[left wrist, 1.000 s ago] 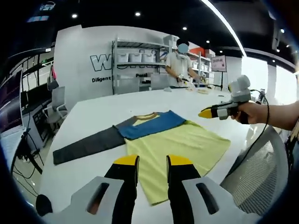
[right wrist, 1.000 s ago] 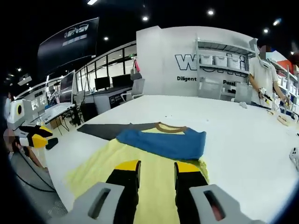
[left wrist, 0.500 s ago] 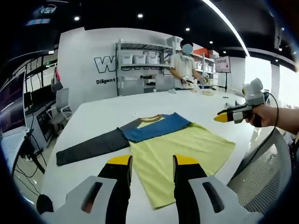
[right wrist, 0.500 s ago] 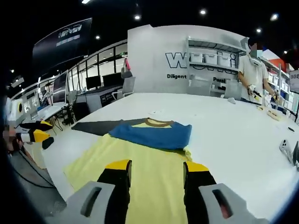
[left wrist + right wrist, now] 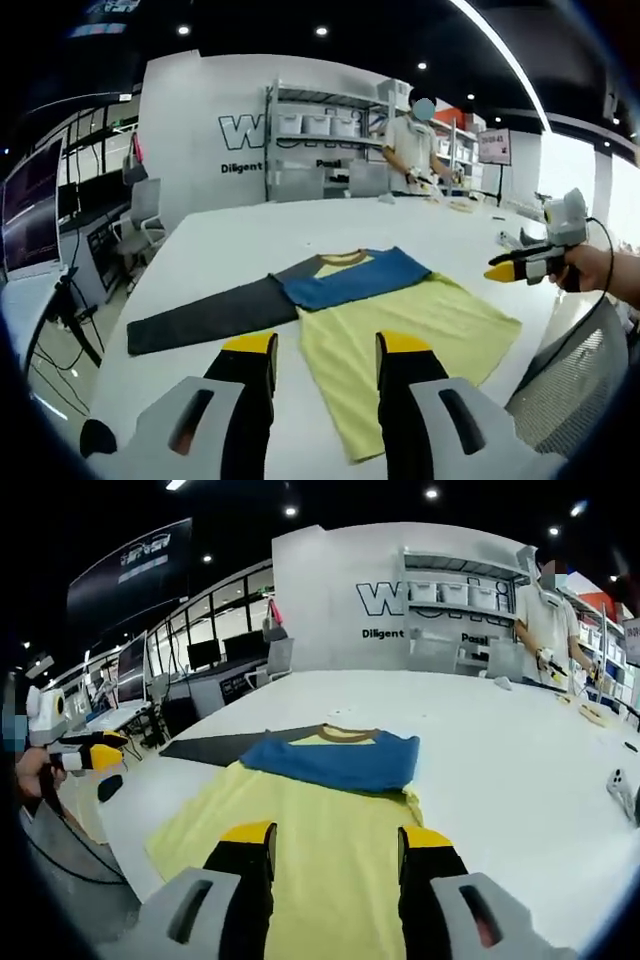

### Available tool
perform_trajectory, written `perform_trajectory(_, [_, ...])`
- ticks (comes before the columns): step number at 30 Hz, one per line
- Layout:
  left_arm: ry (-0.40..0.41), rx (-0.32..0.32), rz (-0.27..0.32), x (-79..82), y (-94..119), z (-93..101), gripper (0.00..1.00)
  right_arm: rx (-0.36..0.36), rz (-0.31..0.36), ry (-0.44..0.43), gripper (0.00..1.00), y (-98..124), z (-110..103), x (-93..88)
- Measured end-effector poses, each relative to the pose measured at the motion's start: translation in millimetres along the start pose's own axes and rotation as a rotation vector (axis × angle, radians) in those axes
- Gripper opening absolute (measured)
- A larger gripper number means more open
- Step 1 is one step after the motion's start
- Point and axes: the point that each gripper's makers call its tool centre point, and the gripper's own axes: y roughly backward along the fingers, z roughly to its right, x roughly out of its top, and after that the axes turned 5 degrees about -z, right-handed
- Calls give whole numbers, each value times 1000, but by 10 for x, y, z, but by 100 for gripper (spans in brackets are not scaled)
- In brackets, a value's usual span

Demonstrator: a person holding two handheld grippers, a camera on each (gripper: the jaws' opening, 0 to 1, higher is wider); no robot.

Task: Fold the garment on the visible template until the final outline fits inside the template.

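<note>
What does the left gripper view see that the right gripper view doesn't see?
The left gripper view alone shows the grey sleeve stretched out to its full length, and a mesh chair back at the table's near edge. The right gripper view alone shows a row of desks with monitors. Both show the yellow shirt with one blue sleeve folded across it, the white table, the shelves, and a person standing at the far end.

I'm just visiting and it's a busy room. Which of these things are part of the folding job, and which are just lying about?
Part of the job:
- long-sleeved shirt, yellow body, blue sleeve folded across, dark sleeve stretched out
- left gripper, open
- right gripper, open
- white table under the shirt

Just lying about:
- shelving with bins
- person at the far end
- office chair
- monitors
</note>
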Motion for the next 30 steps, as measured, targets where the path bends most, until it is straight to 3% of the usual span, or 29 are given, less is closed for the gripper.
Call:
perform_trajectory(6, [-30,54,-22,27,-184,-341,36,12,-11,7,46,-18,-40,-30])
perform_trajectory(15, [6,136,-48,-18,-394,-818,39,40,-12,47,47,-72,-185,6])
perform_trajectory(23, [-7,233,-81,-77,-573,-1326,43,125,-18,77,48,-120,-450,25])
perform_trajectory(24, [1,236,-74,-71,-592,-1371,43,132,-20,75,49,-126,-471,23])
perform_trajectory(26, [102,237,-57,-84,-642,-1468,44,153,-18,77,49,-138,-522,28])
perform_trajectory(28, [107,247,-59,-91,-674,-1574,45,160,-19,77,51,-148,-552,34])
perform_trajectory(30, [170,250,-55,-102,-710,-1635,46,174,-7,81,52,-148,-588,58])
